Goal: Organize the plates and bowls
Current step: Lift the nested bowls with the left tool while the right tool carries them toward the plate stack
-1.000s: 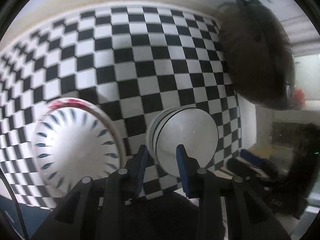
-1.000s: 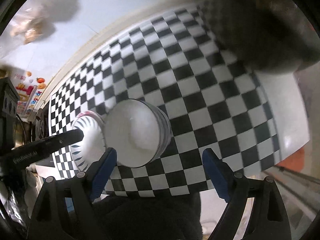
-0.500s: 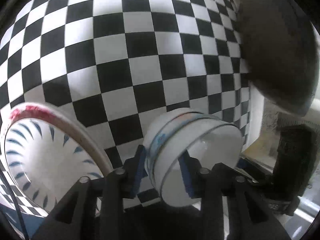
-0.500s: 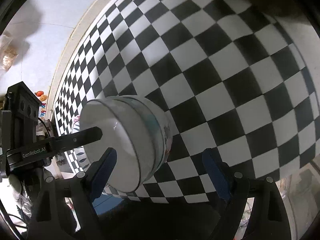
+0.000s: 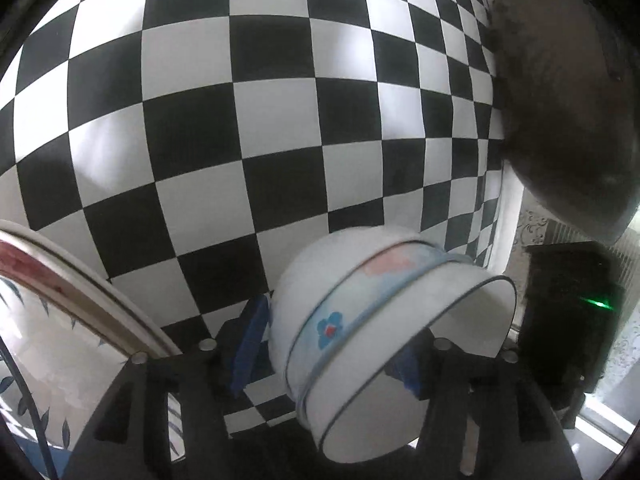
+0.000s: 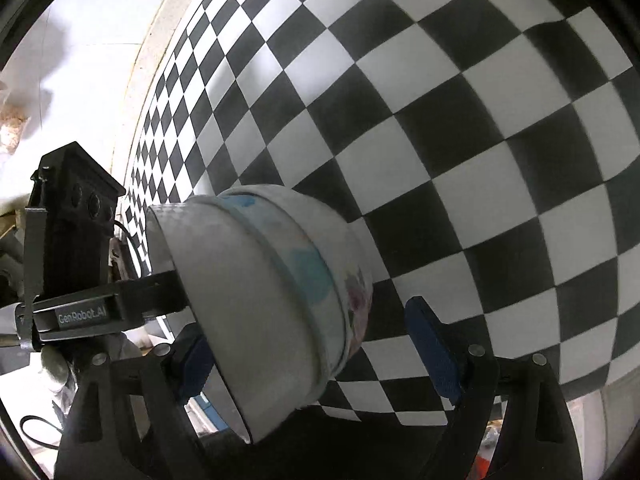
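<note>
left gripper point(image 5: 328, 344) pinching blurred bowl point(image 5: 384, 320), plate point(image 5: 60, 320) cropped

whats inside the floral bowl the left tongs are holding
The floral bowl shows only a plain white interior, seemingly empty, apart from one finger of the left tongs gripping its wall. The deepest part faces away in both views, so its bottom stays unseen.

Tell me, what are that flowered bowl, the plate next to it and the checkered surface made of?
The bowl looks like glazed ceramic: glossy white, thin blue rim lines, painted flowers. The plate seems the same, shiny with blue leaf strokes and a red edge mark. The checkered surface shows soft sheen patches, perhaps vinyl or oilcloth; I cannot be sure. The left gripper pinches the bowl's wall.
</note>
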`<state>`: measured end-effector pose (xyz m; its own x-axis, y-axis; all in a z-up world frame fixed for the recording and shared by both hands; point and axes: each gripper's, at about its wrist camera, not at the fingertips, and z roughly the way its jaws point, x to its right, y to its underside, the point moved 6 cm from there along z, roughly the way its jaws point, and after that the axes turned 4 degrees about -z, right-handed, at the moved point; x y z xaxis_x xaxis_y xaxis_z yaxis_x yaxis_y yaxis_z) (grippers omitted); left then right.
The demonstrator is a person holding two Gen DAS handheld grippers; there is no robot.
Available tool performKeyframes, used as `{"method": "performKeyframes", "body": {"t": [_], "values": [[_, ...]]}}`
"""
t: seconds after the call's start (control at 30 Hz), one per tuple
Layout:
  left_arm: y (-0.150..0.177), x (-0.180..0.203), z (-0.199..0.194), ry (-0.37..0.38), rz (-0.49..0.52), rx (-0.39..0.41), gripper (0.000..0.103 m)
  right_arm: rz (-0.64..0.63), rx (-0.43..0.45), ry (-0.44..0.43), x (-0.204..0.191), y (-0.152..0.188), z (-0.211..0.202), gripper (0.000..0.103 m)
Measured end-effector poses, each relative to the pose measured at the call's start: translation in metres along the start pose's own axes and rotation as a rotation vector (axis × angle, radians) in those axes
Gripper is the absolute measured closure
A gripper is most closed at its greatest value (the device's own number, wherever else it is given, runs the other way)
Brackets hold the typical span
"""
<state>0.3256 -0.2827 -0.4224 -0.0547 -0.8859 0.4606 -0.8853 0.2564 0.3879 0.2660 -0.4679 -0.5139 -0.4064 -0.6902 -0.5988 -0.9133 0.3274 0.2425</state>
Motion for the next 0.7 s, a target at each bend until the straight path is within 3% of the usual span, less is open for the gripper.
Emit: {"method": "performKeyframes", "body": {"t": [0.07,0.17,0.47,0.7], "values": [[0.0,0.001,0.0,0.008,0.014,0.01,0.047,0.016,-0.013,-0.015,0.005,-0.001,0.006,0.015],[0.001,0.003,0.0,0.001,0.033,0.031,0.047,0.041,-0.026,-0.065,0.009,-0.002,0.019,0.036],[0.008,0.007,-0.003,-0.011,0.071,0.083,0.048,-0.011,0.024,-0.051,0.012,0.004,0.023,0.037],[0.016,0.015,-0.009,-0.022,0.094,0.112,0.048,-0.047,0.041,-0.024,-0.009,0.011,0.018,0.037]]}}
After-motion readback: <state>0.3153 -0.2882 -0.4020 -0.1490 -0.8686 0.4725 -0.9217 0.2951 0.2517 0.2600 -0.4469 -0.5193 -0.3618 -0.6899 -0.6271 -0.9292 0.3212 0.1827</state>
